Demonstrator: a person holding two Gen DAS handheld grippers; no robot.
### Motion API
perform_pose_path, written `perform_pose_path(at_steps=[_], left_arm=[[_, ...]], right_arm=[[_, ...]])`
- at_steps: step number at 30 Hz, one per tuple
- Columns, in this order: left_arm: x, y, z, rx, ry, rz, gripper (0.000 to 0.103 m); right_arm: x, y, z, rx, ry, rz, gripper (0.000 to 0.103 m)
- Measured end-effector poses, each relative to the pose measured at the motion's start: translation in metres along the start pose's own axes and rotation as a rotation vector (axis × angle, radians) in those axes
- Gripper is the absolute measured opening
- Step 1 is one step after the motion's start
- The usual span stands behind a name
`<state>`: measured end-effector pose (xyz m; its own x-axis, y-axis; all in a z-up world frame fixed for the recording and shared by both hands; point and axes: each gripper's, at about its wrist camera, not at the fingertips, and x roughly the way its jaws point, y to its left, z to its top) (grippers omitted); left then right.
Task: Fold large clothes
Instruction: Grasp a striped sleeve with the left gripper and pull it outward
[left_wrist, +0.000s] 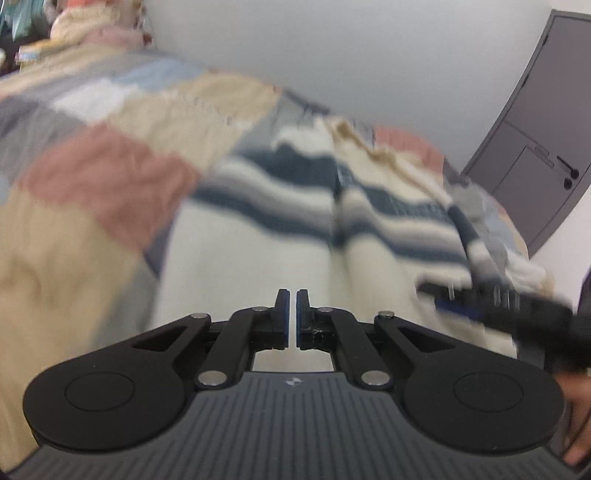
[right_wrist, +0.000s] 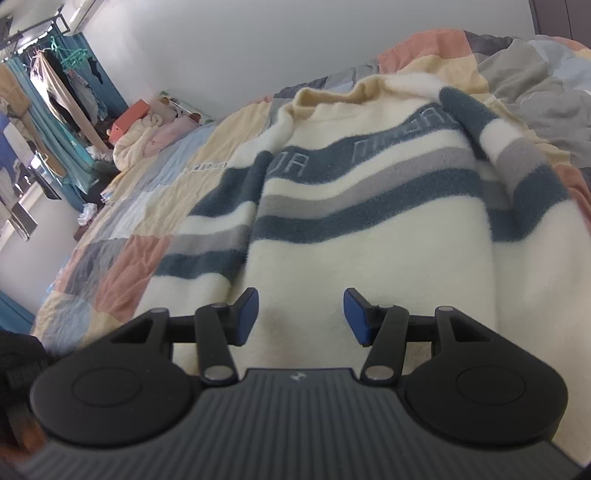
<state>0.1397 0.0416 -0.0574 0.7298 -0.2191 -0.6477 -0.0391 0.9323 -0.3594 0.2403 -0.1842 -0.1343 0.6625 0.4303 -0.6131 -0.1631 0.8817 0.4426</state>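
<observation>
A cream sweater with blue and grey stripes lies spread on the patchwork bedspread. My left gripper hovers over its hem, jaws nearly pressed together and holding nothing; my right gripper hangs above it, jaws spread.

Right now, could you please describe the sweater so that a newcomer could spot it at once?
Start at the bed, covered by a patchwork quilt of pastel squares. Spread flat on the quilt lies the sweater, just ahead of the right gripper. It alone is fluffy cream with dark teal and grey bands across chest and sleeves, the top band bearing lettering.
</observation>
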Motion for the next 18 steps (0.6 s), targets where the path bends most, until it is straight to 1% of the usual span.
perform_pose_path(at_steps=[1, 2, 3, 4, 5, 6, 8, 10, 13, 14, 15, 16, 17, 18], left_arm=[[0.001, -0.003, -0.011, -0.009, 0.014, 0.001, 0.012], [-0.003, -0.006, -0.019, -0.016, 0.021, 0.001, 0.027], [-0.007, -0.010, -0.028, -0.014, 0.024, 0.005, 0.039], [-0.010, -0.015, -0.035, 0.000, 0.029, 0.010, 0.056], [-0.013, -0.020, -0.042, 0.026, 0.033, 0.014, 0.059], [-0.017, -0.025, -0.048, 0.050, 0.032, 0.021, 0.059], [-0.022, -0.032, -0.061, 0.066, 0.019, 0.053, 0.059], [-0.024, -0.039, -0.069, 0.087, 0.016, 0.094, 0.060], [-0.023, -0.050, -0.078, 0.155, 0.009, 0.173, 0.060], [-0.023, -0.053, -0.081, 0.179, -0.002, 0.188, 0.060], [-0.025, -0.057, -0.084, 0.206, -0.029, 0.208, 0.060], [-0.025, -0.058, -0.085, 0.234, -0.049, 0.240, 0.060], [-0.023, -0.060, -0.087, 0.254, -0.052, 0.274, 0.058], [-0.023, -0.060, -0.088, 0.262, -0.051, 0.287, 0.058]], right_arm=[[-0.002, 0.000, 0.000, 0.001, -0.005, 0.007, 0.055], [-0.004, 0.000, 0.000, 0.002, -0.009, 0.012, 0.055], [-0.007, -0.001, 0.000, 0.003, -0.013, 0.018, 0.055], [-0.010, -0.002, -0.001, 0.005, -0.017, 0.024, 0.055], [-0.013, -0.003, -0.002, 0.009, -0.021, 0.029, 0.055], [-0.016, -0.004, -0.003, 0.014, -0.024, 0.035, 0.055], [-0.023, -0.008, -0.005, 0.032, -0.029, 0.043, 0.055], [-0.029, -0.012, -0.008, 0.045, -0.033, 0.050, 0.055], [-0.037, -0.016, -0.012, 0.058, -0.041, 0.046, 0.055], [-0.038, -0.017, -0.013, 0.064, -0.041, 0.047, 0.055], [-0.039, -0.019, -0.013, 0.072, -0.042, 0.047, 0.055], [-0.040, -0.019, -0.014, 0.078, -0.044, 0.047, 0.055], [-0.041, -0.020, -0.014, 0.080, -0.046, 0.045, 0.055], [-0.041, -0.020, -0.014, 0.080, -0.049, 0.040, 0.055]])
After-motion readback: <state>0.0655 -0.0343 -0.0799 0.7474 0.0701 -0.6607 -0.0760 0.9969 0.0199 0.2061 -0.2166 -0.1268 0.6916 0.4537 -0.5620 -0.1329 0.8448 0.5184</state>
